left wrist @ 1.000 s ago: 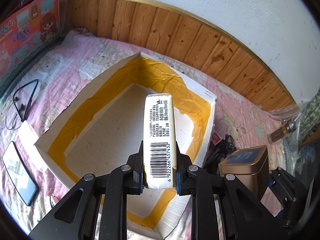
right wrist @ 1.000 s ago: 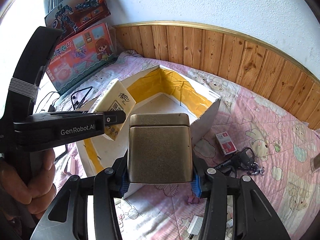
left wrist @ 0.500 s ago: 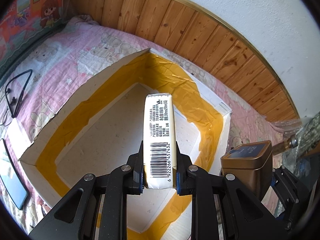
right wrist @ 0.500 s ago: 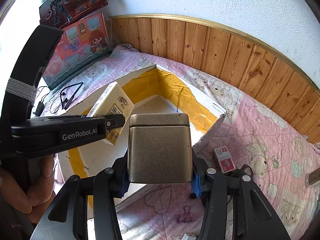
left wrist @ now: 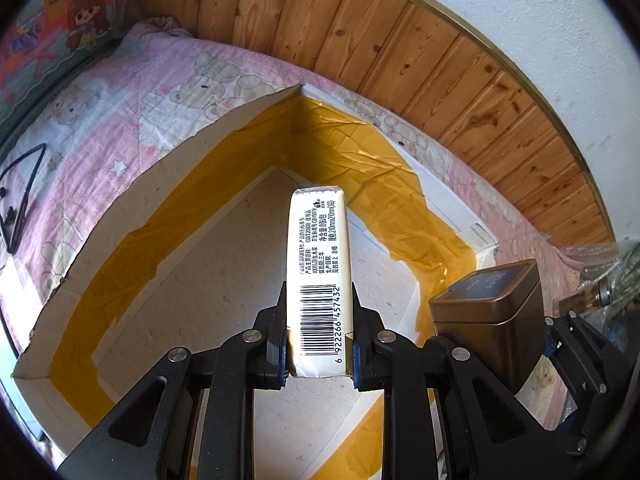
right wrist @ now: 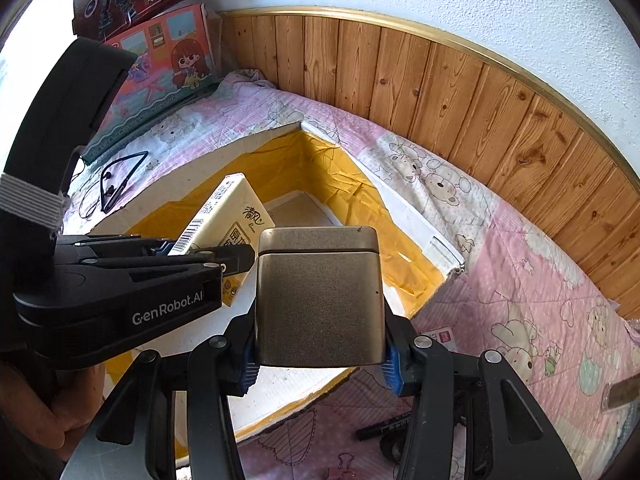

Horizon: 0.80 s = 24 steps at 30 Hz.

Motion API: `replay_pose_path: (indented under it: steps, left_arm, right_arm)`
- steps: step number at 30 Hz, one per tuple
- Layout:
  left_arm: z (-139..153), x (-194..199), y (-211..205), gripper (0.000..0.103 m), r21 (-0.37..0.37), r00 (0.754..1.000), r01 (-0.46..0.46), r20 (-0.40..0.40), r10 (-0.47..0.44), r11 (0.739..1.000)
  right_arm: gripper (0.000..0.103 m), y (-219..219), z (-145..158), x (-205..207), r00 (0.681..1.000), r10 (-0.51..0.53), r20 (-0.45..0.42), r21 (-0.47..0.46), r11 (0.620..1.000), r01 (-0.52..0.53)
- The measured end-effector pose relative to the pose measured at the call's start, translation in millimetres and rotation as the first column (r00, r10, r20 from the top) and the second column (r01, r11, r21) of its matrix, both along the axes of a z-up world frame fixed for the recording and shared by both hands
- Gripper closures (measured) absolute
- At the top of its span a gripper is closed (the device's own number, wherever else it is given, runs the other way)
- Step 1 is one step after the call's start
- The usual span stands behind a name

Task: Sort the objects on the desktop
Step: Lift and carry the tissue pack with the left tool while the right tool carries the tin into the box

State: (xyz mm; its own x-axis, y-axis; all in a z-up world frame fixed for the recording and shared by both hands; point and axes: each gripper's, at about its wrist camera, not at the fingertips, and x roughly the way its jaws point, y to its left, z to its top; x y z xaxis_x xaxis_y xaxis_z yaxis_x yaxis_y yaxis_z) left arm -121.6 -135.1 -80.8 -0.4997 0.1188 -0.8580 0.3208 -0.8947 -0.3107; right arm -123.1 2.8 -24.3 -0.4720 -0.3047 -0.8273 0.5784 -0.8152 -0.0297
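Observation:
My left gripper (left wrist: 320, 354) is shut on a cream tissue pack (left wrist: 320, 264) with a barcode, held over the inside of the open white box (left wrist: 192, 292) lined with yellow tape. The pack also shows in the right wrist view (right wrist: 228, 224), above the box (right wrist: 400, 216). My right gripper (right wrist: 318, 360) is shut on a bronze square tin (right wrist: 320, 296) and holds it above the box's near right wall. The tin also shows at the right of the left wrist view (left wrist: 488, 316).
The box sits on a pink bear-print quilt (right wrist: 520, 280) against a wood-panelled wall (right wrist: 440, 88). Toy boxes (right wrist: 160, 64) lean at far left, with black earphones (right wrist: 116, 180) nearby. A black marker (right wrist: 384, 426), a pink binder clip (right wrist: 344, 466) and a small red-white pack (right wrist: 444, 338) lie right of the box.
Both grippers have moved forward and over the box, carrying the tissue pack and the tin. The box now fills more of both views.

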Motion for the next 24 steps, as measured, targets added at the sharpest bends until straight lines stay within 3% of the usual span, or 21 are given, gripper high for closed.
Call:
replay_pose_path:
  steps: [14, 24]
  left_arm:
    - [-43.8, -42.6, -13.3, 0.080, -0.003, 0.996, 0.011, 0.090, -0.010, 1.000]
    - [-69.6, -59.0, -4.3, 0.078, -0.042, 0.988, 0.058, 0.145, -0.051, 0.997]
  right_arm:
    - [0.054, -27.6, -40.1, -42.2, 0.987, 0.127, 0.098, 0.183, 0.973, -0.143]
    - [0.054, -32.7, -60.7, -65.9, 0.977, 0.135, 0.163, 0.271, 0.946, -0.176]
